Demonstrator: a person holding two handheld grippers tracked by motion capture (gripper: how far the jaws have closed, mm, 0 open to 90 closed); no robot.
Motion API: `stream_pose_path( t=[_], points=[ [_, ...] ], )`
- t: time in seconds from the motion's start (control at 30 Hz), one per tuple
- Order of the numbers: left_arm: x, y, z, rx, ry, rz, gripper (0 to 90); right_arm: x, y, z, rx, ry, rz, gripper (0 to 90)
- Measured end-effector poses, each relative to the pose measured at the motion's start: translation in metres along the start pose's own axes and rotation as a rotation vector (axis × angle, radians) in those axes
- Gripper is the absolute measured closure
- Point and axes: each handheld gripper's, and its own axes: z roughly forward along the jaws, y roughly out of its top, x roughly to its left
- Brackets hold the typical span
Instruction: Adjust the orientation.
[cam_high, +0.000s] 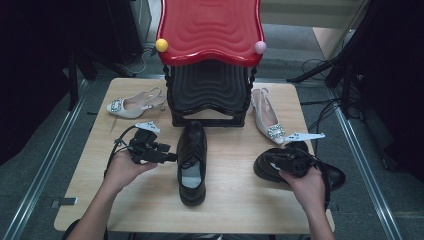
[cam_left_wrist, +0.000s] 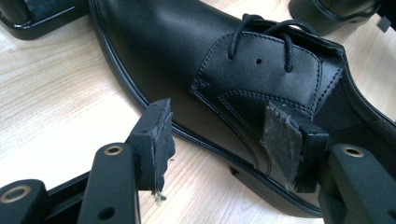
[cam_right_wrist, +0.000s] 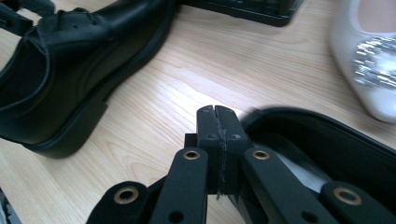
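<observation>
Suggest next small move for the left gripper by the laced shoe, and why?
Probably close the left gripper on the side wall of the black lace-up shoe. Its jaws stand open astride that wall, one pad outside by the sole edge, the other against the leather below the laces, neither pressing. The right gripper, jaws together, sits at the rim of the second black shoe.

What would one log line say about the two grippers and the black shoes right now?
left gripper: open, astride middle black shoe | right gripper: shut, at rim of right black shoe | table
</observation>
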Motion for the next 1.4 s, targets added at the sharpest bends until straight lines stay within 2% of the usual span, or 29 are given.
stream_pose_path(
  t=[0.03,0.23,0.47,0.63,0.73,0.83,0.9,1.2,1.23,1.27,1.4],
  points=[
    [0.001,0.001,0.001,0.007,0.003,0.001,42.9,-0.004,-0.003,-0.007,-0.012,-0.016,0.017,90.0],
    [0.003,0.003,0.005,0.008,0.007,0.007,42.8,-0.019,-0.011,-0.020,-0.026,-0.040,0.058,90.0],
    [0.003,0.004,0.006,0.005,0.002,0.013,42.3,-0.029,-0.020,-0.008,0.015,-0.053,0.094,90.0],
    [0.003,0.003,0.006,0.002,0.006,0.018,41.9,-0.026,-0.018,0.001,0.029,-0.043,0.082,90.0],
    [0.003,0.001,0.004,-0.002,0.007,0.013,40.3,-0.018,-0.015,0.013,0.058,-0.034,0.054,90.0],
    [0.003,0.000,0.002,-0.011,0.002,0.008,39.4,-0.017,-0.013,0.017,0.064,-0.044,0.041,90.0],
    [0.004,-0.003,0.001,-0.014,0.005,0.003,39.0,-0.018,-0.011,0.022,0.074,-0.033,0.044,90.0],
    [0.002,-0.009,-0.004,-0.032,0.014,0.004,37.9,-0.019,-0.009,0.026,0.095,-0.014,0.040,90.0],
    [0.003,-0.010,-0.004,-0.033,0.015,0.002,37.9,-0.018,-0.008,0.026,0.095,-0.006,0.041,90.0],
    [0.003,-0.011,-0.005,-0.033,0.018,-0.001,37.8,-0.017,-0.007,0.028,0.102,0.025,0.040,90.0],
    [0.003,-0.014,-0.008,-0.037,0.028,-0.008,37.8,-0.010,-0.004,0.032,0.115,0.035,0.016,90.0]
  ],
)
